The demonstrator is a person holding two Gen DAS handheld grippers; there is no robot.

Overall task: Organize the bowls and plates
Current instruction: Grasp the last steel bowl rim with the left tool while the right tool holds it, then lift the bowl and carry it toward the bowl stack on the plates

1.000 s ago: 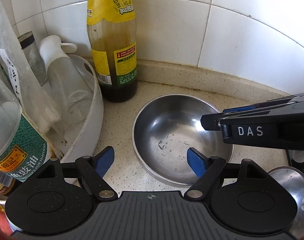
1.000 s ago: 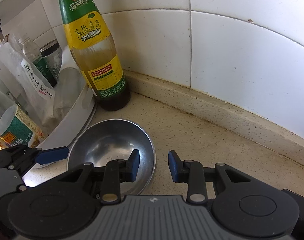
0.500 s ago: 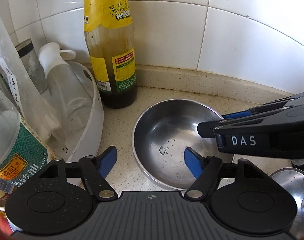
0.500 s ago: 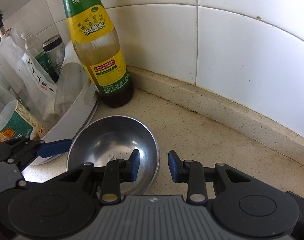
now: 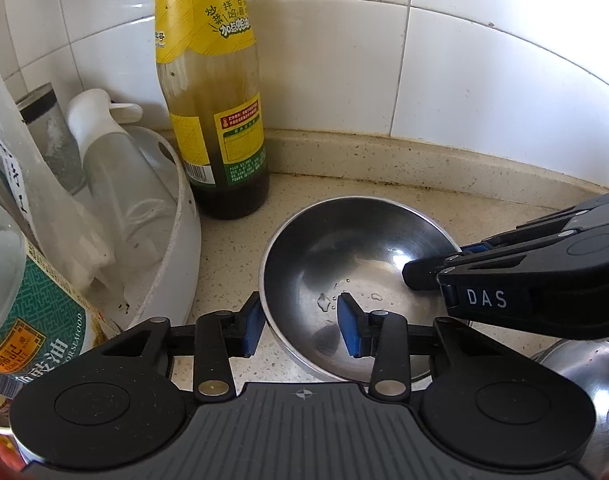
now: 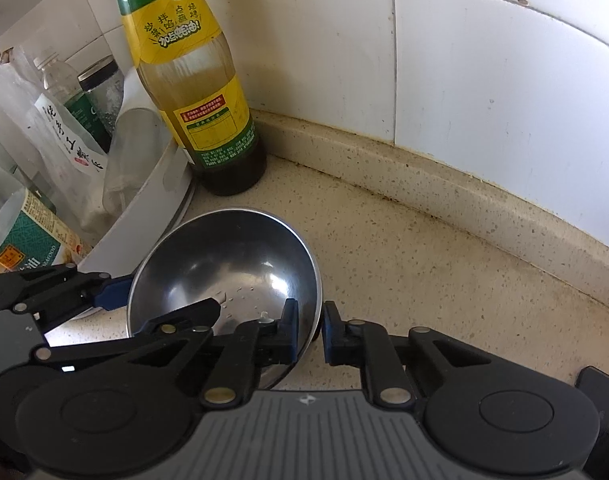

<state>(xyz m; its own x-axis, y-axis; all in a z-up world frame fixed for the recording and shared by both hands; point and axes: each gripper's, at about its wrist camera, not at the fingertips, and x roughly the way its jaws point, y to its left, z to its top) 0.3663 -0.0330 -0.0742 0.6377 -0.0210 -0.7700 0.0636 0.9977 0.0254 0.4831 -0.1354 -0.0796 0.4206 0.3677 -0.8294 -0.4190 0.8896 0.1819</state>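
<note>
The small shiny steel bowl (image 5: 356, 276) is sitting on the speckled desk (image 6: 416, 256); both claws, left (image 5: 300, 326) and right (image 6: 309, 330), are pinching opposite rims. It is probably light, rigid and wet-slick.

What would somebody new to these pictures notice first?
A shiny round stainless steel bowl sits on the speckled beige counter, flecked with water drops, and both tongs grip its rim: the left tongs on its near-left edge, the right tongs on the opposite side. Behind it, in the tiled corner, stands a tall green-and-yellow-labelled sauce bottle.
</note>
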